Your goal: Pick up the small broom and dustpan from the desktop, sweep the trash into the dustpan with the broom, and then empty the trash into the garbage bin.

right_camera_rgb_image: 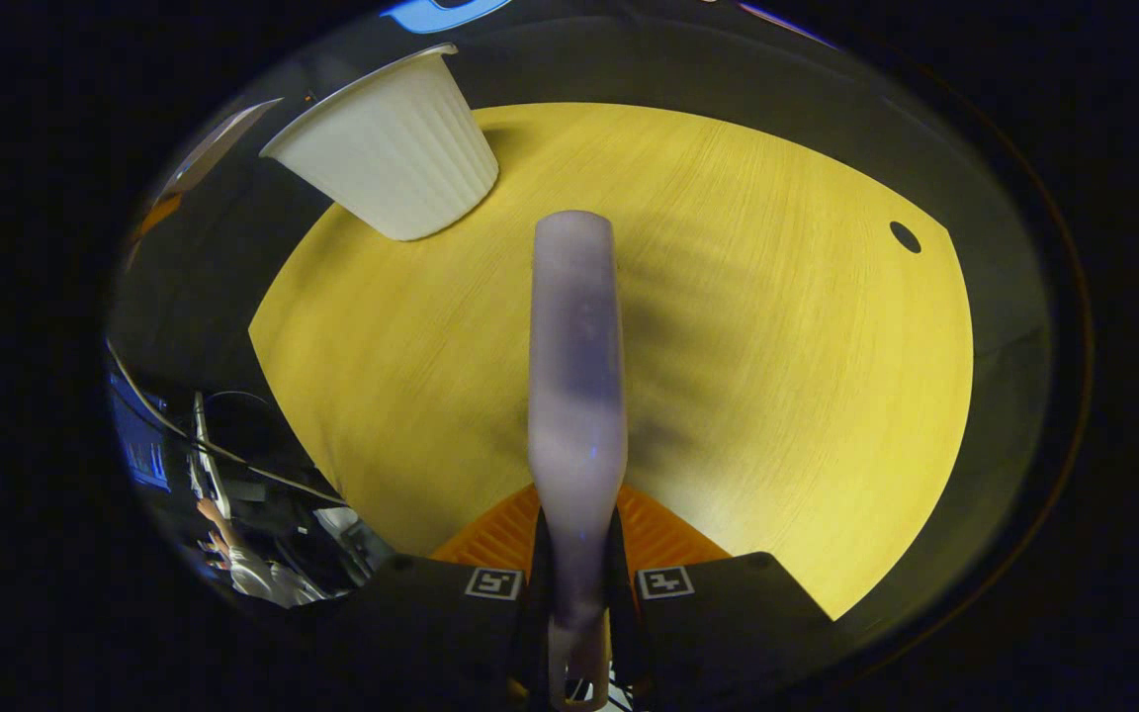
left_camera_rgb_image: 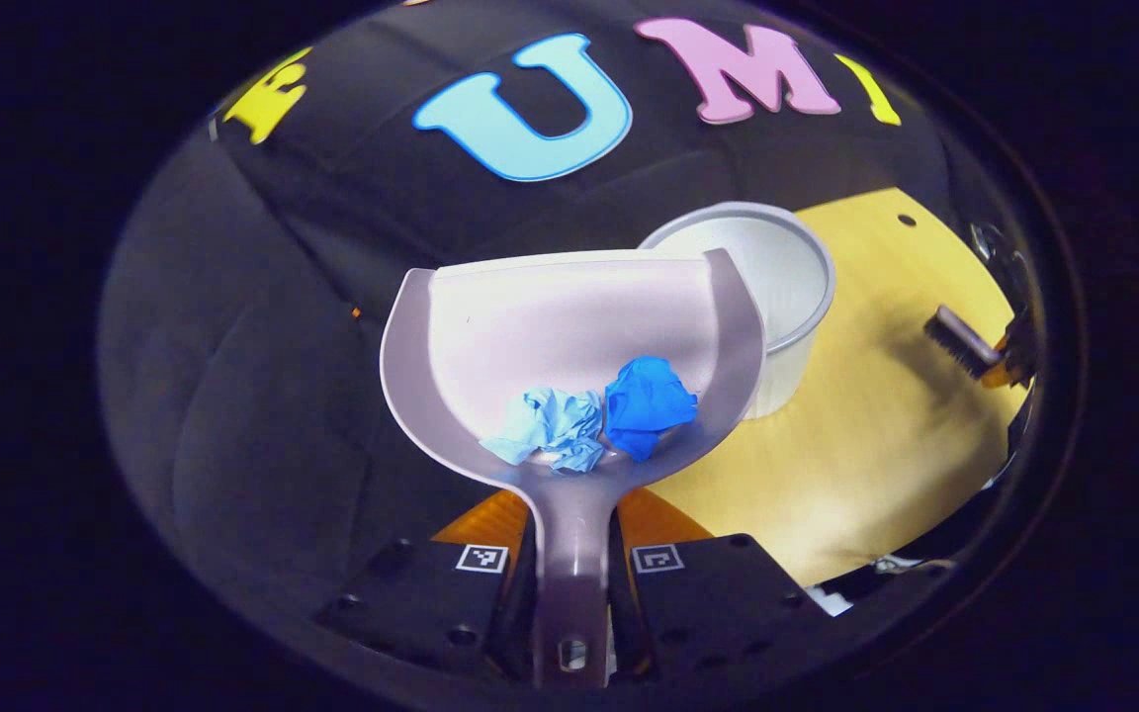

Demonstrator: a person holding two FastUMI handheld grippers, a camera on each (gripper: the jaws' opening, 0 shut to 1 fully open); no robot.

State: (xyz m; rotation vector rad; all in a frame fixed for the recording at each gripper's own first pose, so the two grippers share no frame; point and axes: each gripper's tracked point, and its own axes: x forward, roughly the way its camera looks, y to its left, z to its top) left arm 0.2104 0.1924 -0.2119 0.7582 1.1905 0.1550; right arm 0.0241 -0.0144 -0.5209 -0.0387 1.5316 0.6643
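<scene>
Emptying step: left gripper (left_camera_rgb_image: 569,593) clenched on the dustpan (left_camera_rgb_image: 569,326) handle, two crumpled blue scraps (left_camera_rgb_image: 599,415) inside, lifted beside the bin (left_camera_rgb_image: 777,287); right gripper (right_camera_rgb_image: 577,603) clamps the broom (right_camera_rgb_image: 577,366) over the desktop (right_camera_rgb_image: 777,396); next, tip pan over bin rim.

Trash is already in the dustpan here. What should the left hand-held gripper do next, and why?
Probably carry the dustpan sideways over the white garbage bin and tip it. The left hand-held gripper clamps the dustpan's handle, both crumpled blue paper balls sit in the pan, and the bin stands just behind its far edge. The broom, held in the right hand-held gripper, is off to the side.
</scene>
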